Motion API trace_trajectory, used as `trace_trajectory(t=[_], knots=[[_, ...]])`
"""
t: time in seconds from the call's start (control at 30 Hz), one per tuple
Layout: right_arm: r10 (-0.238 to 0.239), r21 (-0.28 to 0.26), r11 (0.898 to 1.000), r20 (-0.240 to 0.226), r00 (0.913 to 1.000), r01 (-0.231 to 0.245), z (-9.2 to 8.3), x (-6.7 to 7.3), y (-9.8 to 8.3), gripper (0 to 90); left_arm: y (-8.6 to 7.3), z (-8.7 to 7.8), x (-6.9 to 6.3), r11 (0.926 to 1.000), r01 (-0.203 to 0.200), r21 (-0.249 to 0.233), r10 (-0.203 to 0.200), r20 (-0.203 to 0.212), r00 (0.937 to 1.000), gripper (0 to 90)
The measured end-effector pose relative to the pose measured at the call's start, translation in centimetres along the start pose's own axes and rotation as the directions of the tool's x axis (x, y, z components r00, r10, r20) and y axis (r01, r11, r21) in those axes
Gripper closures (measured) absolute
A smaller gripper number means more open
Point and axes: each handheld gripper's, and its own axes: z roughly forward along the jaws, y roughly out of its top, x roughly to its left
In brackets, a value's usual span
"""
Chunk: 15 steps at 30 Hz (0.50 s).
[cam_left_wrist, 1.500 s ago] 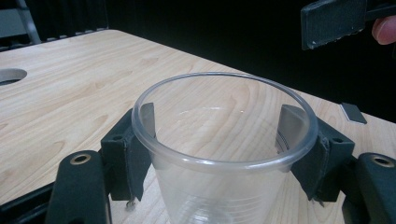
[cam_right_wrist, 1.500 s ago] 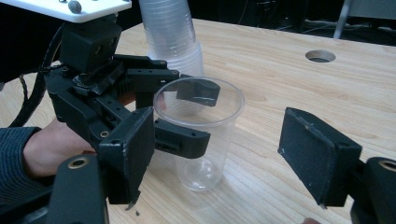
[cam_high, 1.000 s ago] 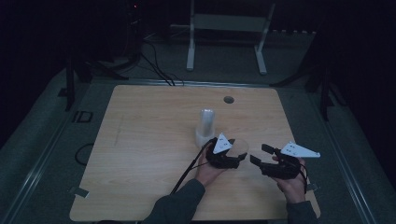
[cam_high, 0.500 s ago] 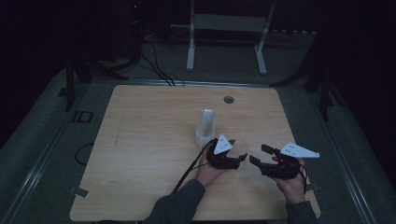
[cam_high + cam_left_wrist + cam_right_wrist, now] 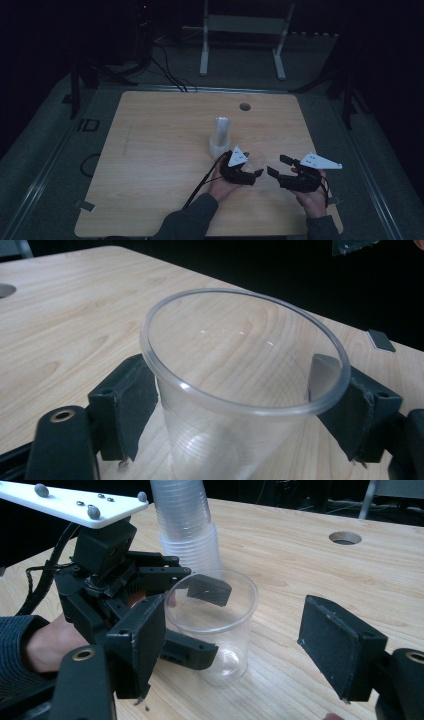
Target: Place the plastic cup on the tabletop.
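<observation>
Overall light: dim; the high view is dark and grainy, the room past the desk nearly black.
Close views: brighter, evenly lit wood, soft shadows.
Glare: faint glints on the clear plastic cup.
Focus: nearest fingers slightly soft.

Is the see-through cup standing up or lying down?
Standing up. The clear cup rests base-down on the table, rim facing up.

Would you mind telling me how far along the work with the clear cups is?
One clear cup already stands upright on the table, apart from the stack of cups. The left gripper straddles it, its jaws having just been opening, pads off the wall. The right gripper waits open beside it. Backing away looks left.
</observation>
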Motion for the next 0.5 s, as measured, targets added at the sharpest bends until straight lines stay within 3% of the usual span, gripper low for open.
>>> trace_trajectory(t=[0.5], knots=[[-0.001, -0.001, 1.000, 0.003, 1.0000, 0.001, -0.1, 0.0, 0.0, 26.6, -0.7, -1.2, -0.2, 0.9996, 0.029, -0.001, -0.029, -0.017, 0.9994, 15.1]])
